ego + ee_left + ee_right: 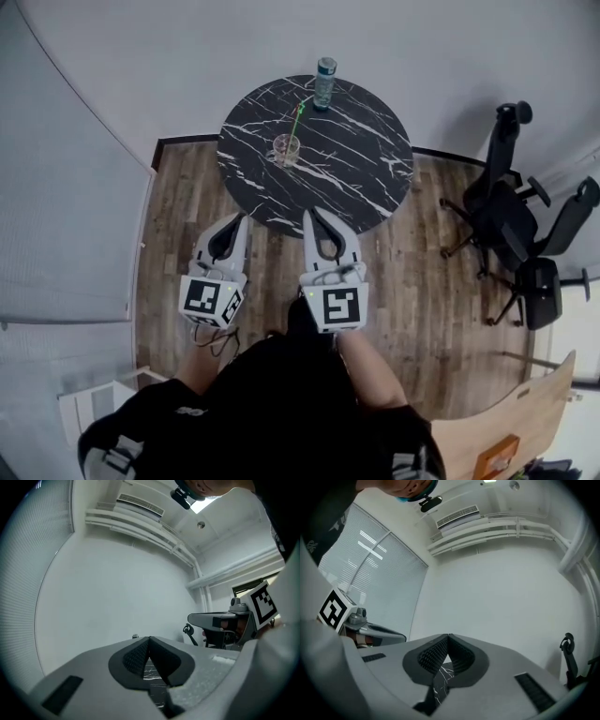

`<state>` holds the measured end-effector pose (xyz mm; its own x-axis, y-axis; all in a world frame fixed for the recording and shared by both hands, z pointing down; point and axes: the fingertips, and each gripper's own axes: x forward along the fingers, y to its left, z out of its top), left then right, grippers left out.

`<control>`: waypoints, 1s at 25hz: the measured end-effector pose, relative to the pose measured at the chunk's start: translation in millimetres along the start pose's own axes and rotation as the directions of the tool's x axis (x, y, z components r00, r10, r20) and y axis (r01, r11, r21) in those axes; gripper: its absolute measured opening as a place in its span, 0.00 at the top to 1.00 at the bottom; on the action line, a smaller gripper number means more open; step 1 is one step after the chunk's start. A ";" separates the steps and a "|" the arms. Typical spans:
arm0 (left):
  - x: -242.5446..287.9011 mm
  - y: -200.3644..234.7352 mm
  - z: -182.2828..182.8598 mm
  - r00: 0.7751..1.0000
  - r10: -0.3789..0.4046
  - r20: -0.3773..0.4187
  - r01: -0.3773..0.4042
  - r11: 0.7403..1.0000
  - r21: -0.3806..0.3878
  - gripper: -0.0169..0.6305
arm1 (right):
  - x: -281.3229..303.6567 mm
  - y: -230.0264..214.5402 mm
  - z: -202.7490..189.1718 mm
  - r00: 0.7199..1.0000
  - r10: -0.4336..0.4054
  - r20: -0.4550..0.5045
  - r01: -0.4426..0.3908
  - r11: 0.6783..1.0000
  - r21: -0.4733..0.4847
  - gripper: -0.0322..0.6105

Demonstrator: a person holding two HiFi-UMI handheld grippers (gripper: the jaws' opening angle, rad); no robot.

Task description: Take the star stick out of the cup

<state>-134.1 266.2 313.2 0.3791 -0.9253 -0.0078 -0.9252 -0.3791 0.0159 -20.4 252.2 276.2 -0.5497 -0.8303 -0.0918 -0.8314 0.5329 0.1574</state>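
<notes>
- The left hand-held gripper [241, 221] is clenched. In the left gripper view its pads meet at the tip [149, 640] with nothing between them, and only a sliver of dark marble shows through the gap beneath.
- The right hand-held gripper [310, 216] is clenched as well. In its own view its pads are pressed together at the tip [448, 637], and it carries nothing.
- Both are held level and side by side above the wooden floor [412, 281], just short of the near edge of the desk [361, 164]. Neither one touches anything on it.
- The cup [286, 148] is a clear one and stands on the round black marble desk, left of its middle and well apart from both sets of jaws.
- The star stick [298, 114] stands in the cup, and its green shaft leans up and to the right (the star end is too small to make out).
- A bottle [324, 82] stands at the far edge of the desk, beyond the cup.
- Office chairs [511, 216] sit off to the right and play no part.
- Judgement: the task has not really begun. The reach to the cup, opening the jaws, the grip on the stick and the lift out all remain to be done.
</notes>
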 end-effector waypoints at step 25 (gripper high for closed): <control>228.8 14.7 -38.0 0.972 -0.005 -0.234 0.045 0.985 0.165 0.98 | 121.3 -152.3 -102.3 0.988 0.093 -0.125 -0.069 0.980 0.184 0.95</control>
<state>-60.4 48.8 349.7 0.3771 -0.8980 0.2267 -0.8975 -0.4147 -0.1500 47.9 53.6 341.6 -0.6103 -0.7907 0.0473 -0.7921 0.6101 -0.0204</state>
